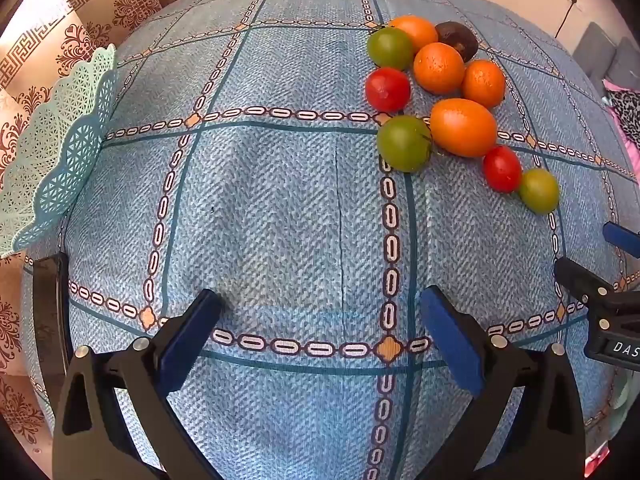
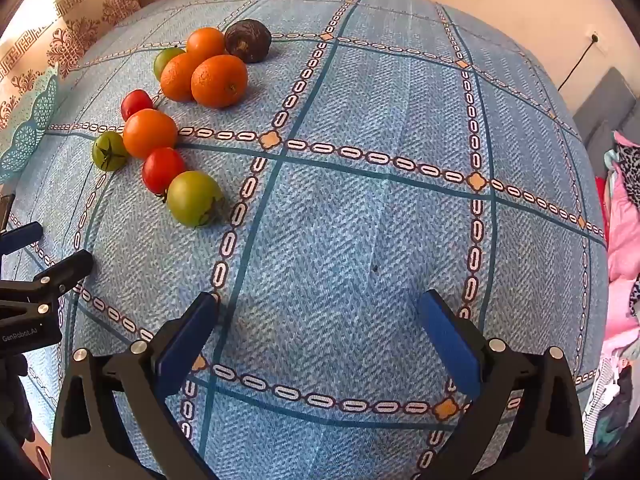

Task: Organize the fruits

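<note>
We hold our left gripper [image 1: 320, 324] and right gripper [image 2: 318, 322] released over the tablecloth [image 1: 280, 200]. The fruits [image 1: 440, 92] cluster at one o'clock, the basket [image 1: 60, 152] at nine.

basket [image 1: 60, 152] cropped (left edge), clothes [image 2: 624, 216] cropped

We saw the fruits [image 1: 452, 96] lying in one loose cluster on the tablecloth [image 1: 280, 208], toward its far side. Four oranges [image 1: 439, 67] lay there, three touching near the far end and a larger one [image 1: 463, 127] nearer. A dark brown fruit [image 1: 457, 40] sat at the far end, touching the oranges. Two red tomatoes [image 1: 387, 89] and three green ones [image 1: 405, 143] lay among them. A pale green lattice basket [image 1: 60, 148] stood tilted at the cloth's left edge, well apart from the fruits.
</note>
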Action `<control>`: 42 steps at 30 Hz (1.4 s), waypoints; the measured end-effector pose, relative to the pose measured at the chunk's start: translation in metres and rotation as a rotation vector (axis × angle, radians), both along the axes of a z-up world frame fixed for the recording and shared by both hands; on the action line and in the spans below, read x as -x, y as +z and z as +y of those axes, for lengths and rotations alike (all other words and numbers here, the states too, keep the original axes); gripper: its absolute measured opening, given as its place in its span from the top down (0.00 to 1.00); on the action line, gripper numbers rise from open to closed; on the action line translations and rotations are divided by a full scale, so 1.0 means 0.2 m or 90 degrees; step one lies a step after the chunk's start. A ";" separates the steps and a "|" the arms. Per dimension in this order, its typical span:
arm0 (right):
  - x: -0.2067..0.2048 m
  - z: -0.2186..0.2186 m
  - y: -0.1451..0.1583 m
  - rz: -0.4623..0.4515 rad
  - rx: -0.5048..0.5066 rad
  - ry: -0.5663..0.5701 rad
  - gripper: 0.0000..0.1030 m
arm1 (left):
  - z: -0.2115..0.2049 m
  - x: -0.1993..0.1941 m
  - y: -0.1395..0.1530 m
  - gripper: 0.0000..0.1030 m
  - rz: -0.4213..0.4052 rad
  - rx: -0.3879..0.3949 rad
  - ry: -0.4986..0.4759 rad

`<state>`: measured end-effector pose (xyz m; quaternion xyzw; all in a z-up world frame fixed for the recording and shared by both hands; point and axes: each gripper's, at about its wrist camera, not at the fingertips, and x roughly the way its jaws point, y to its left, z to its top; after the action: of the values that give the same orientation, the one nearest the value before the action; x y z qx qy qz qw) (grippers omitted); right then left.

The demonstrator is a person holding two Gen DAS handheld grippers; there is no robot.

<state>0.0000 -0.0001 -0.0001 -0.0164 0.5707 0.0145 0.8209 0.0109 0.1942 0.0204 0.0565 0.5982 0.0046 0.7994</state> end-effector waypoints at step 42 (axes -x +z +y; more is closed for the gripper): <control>0.23 -0.02 0.05 -0.112 -0.005 -0.009 0.05 | 0.01 -0.03 0.00 0.02 0.001 0.008 -0.015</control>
<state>-0.0469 -0.0032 0.0096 -0.0101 0.4964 0.0092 0.8680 0.0168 0.1958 0.0210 0.0584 0.5984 -0.0084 0.7990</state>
